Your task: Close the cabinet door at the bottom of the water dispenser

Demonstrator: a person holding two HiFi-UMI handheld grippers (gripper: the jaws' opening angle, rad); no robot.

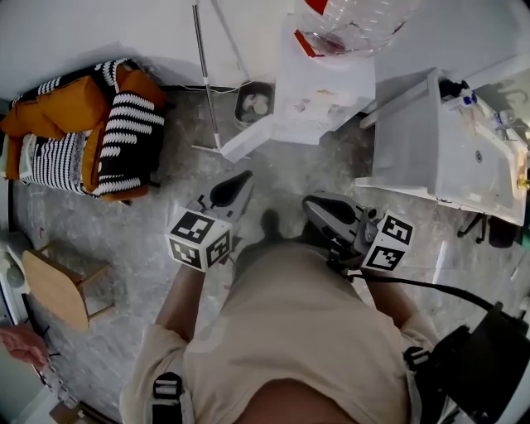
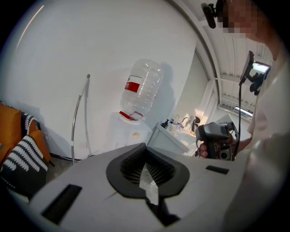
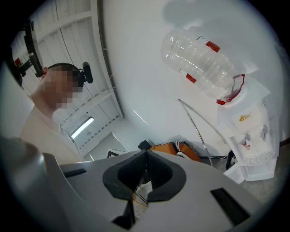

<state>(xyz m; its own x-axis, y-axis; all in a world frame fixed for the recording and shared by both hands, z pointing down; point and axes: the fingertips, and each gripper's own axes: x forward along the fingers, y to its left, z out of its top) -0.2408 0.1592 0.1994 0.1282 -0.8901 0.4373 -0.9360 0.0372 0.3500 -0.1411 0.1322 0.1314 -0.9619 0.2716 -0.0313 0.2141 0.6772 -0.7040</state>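
White water dispenser [image 1: 325, 87], capped by an inverted clear bottle [image 1: 358, 21], stands against the wall at the top of the head view. Its bottom cabinet door [image 1: 247, 139] hangs open, swung out over the grey speckled floor [image 1: 281, 178]. Left gripper [image 1: 240, 179] and right gripper [image 1: 311, 204] are both held close in front of the person, jaws pressed together with nothing between them, well apart from the door. An orange and striped seat [image 1: 91, 128] lies at left.
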